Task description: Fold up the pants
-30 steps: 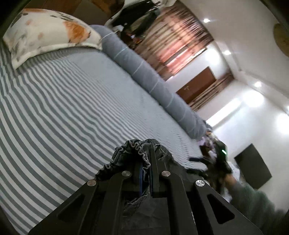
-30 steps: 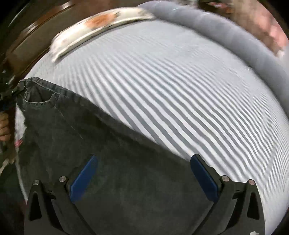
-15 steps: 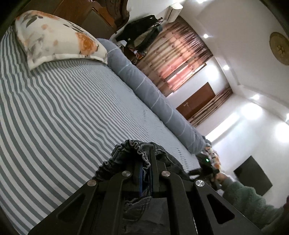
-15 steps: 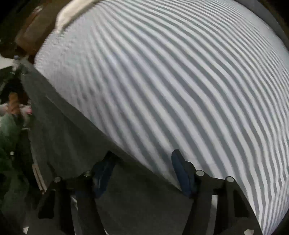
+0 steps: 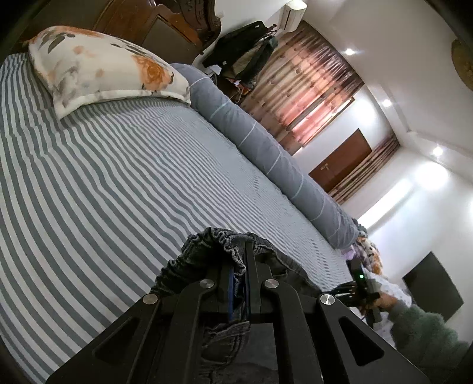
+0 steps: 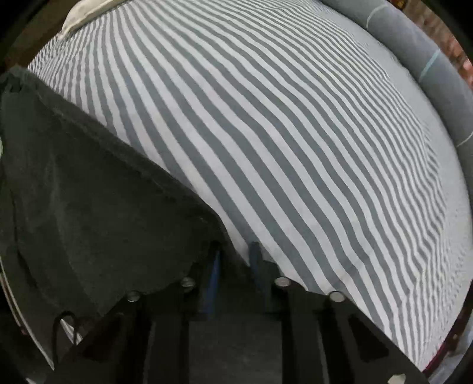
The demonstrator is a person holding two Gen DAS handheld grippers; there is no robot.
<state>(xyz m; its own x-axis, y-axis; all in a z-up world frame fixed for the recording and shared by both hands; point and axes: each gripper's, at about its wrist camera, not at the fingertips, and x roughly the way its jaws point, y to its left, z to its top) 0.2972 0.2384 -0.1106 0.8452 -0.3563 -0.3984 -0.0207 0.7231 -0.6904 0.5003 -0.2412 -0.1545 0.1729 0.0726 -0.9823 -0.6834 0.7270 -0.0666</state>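
Dark grey denim pants [image 5: 207,245] lie near the front edge of a striped bed [image 5: 118,192]. My left gripper [image 5: 239,265] is shut on their gathered elastic waistband, which bunches up around the fingers. In the right wrist view the pants [image 6: 88,192] spread over the left side, and their long edge runs down into my right gripper [image 6: 233,257]. That gripper points steeply down at the bed [image 6: 295,147]. Its jaws are closing, with the dark fabric edge pinched between the blue pads [image 6: 214,265].
A floral pillow [image 5: 103,71] lies at the head of the bed below a wooden headboard [image 5: 165,26]. A long grey bolster [image 5: 266,147] runs along the far side. A green fuzzy sleeve [image 5: 425,330] shows at the lower right.
The right gripper's jaws went from wide apart to nearly together as it sank toward the pants' edge. The left gripper kept its hold on the waistband and tilted a little.
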